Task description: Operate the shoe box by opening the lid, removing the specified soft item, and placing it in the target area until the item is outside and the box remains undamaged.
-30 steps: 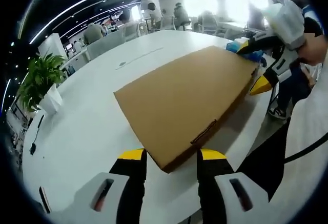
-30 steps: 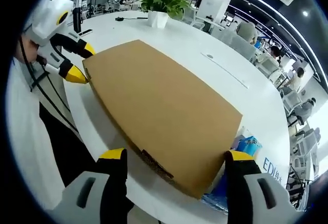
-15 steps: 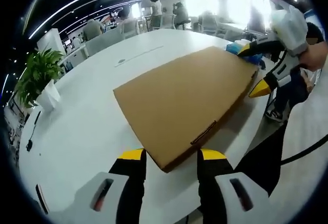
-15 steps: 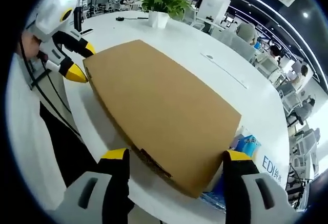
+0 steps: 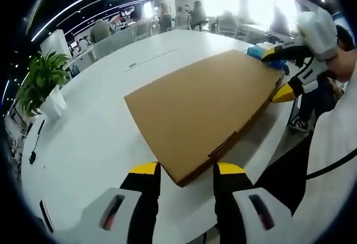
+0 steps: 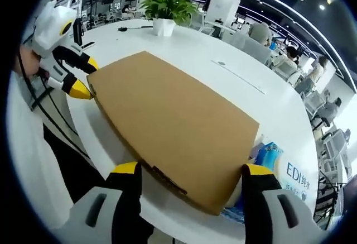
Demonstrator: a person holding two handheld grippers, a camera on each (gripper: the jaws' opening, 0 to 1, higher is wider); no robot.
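While the flat brown cardboard shoe box (image 5: pixel 203 110) lies closed on the white table (image 5: pixel 95 138), your left gripper (image 5: pixel 181 170) and right gripper (image 6: pixel 191 171), jaws wide, straddle opposite corners; uneven lifting could crease the lid.

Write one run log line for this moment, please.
lid: closed | shoe box on white table | left gripper open at one corner | right gripper open at other end

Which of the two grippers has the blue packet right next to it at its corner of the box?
The right gripper. A blue packet lies by its corner of the cardboard box. The left gripper straddles the opposite corner, with bare white table beside it.
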